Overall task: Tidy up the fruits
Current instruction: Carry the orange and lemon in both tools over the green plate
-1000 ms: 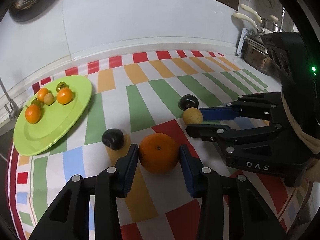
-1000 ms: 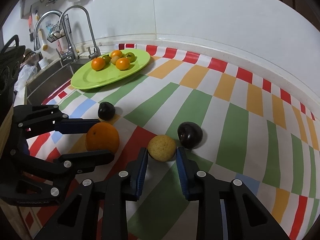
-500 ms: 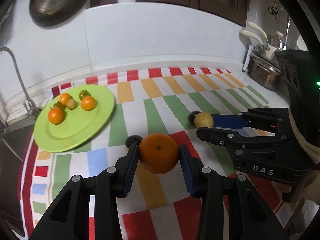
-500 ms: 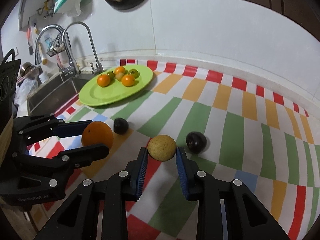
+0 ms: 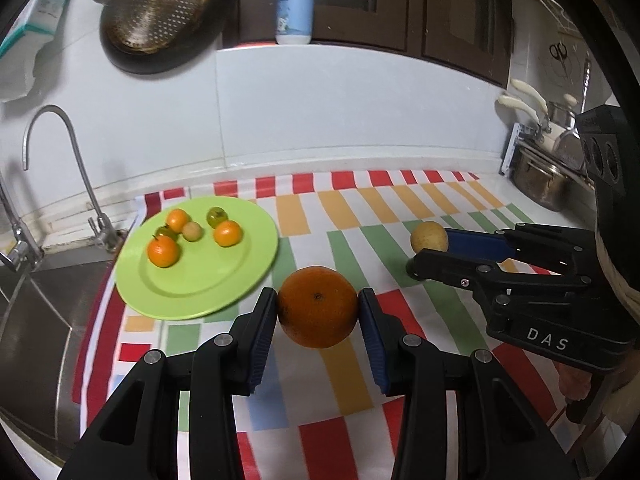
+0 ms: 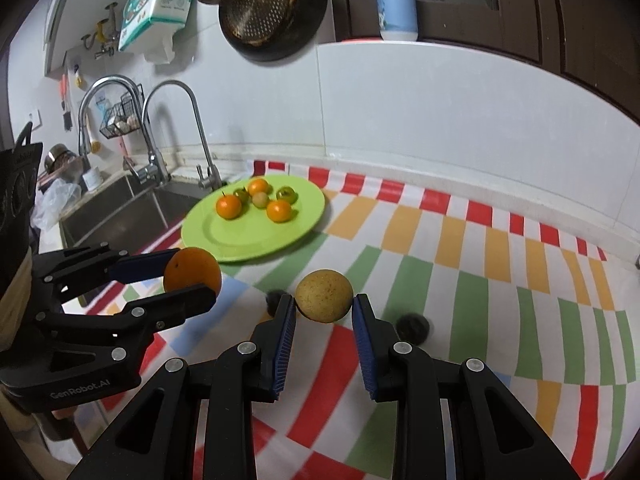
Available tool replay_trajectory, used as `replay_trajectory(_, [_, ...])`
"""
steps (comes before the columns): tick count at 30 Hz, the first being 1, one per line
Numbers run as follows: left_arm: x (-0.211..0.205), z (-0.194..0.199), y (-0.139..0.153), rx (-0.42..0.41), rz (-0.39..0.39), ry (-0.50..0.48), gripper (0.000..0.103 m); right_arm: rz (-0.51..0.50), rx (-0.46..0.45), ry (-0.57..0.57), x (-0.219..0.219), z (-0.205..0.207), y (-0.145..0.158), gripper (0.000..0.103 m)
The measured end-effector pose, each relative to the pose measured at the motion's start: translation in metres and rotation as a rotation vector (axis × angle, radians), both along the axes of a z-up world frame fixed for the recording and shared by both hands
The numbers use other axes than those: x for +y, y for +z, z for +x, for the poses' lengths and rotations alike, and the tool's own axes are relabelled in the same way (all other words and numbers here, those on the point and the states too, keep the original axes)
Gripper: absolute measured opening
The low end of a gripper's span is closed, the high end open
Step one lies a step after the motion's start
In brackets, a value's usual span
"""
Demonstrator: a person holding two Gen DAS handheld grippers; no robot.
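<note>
My left gripper [image 5: 317,312] is shut on a large orange [image 5: 317,306] and holds it above the striped cloth, just right of the green plate [image 5: 200,280]. The plate carries several small orange and green fruits [image 5: 226,233]. My right gripper [image 6: 324,312] is shut on a round yellow-brown fruit [image 6: 324,295], also lifted off the cloth. In the right wrist view the left gripper [image 6: 192,280] with the orange [image 6: 192,270] hangs at the left, near the plate [image 6: 224,240]. Two dark plums [image 6: 413,328] [image 6: 274,300] lie on the cloth below my right gripper.
A steel sink [image 5: 36,312] with faucets [image 6: 176,132] lies left of the plate. A pot [image 5: 540,180] and rack stand at the far right. A colander [image 5: 156,8] hangs on the wall and a bottle [image 5: 295,4] sits on the ledge above.
Both grippers have risen off the cloth with their fruits and tilted up, so the wall and sink now show. The two dark plums stayed on the cloth.
</note>
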State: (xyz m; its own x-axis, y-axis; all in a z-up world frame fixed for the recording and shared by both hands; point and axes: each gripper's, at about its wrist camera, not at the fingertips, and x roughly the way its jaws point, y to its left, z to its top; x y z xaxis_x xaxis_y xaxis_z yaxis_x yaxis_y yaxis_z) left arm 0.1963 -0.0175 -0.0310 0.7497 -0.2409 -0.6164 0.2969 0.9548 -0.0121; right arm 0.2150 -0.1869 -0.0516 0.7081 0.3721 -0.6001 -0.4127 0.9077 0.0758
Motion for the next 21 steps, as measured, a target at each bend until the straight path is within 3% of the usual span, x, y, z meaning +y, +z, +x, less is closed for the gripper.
replay_trajectory(21, [0.06,0.005,0.033,-0.072,-0.007,0.066,0.041,0.041,-0.066,0.015,0.059,0.004,0.035,0.03])
